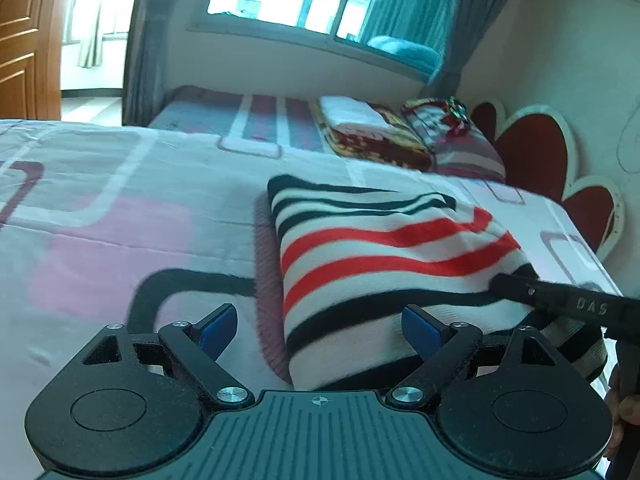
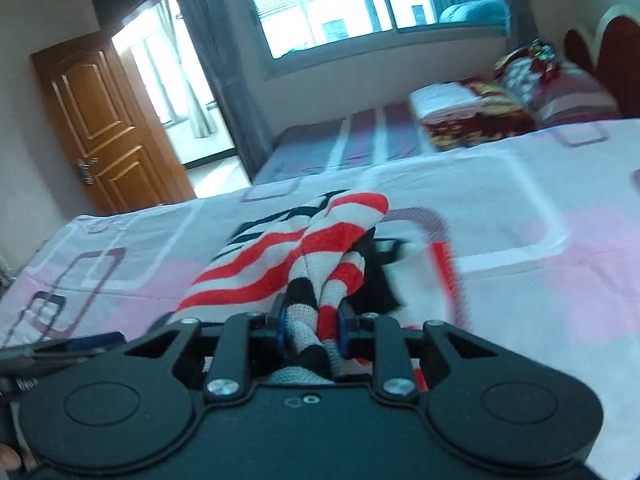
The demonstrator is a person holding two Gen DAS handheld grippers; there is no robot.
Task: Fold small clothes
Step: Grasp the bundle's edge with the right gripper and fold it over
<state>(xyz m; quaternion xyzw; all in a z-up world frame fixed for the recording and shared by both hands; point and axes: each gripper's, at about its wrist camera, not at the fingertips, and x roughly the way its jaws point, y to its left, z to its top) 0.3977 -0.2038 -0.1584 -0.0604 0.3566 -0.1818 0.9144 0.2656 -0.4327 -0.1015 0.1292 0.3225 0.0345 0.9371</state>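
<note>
Striped knit garment (image 1: 384, 264) lies on the bed (image 1: 120, 200) toward its right edge, partly folded, we judge. Right gripper (image 2: 312, 328) is clenched on a bunched edge of it; left gripper (image 1: 316, 326) stands wide with nothing between its pads. We judge the final fold and flattening remain. Motion blur hides the garment's far layers.

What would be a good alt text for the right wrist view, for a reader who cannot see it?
The right gripper is shut on a bunched fold of a red, white and black striped knit garment, lifting it off a pink and white patterned bedsheet. Behind are a wooden door and a window.
</note>
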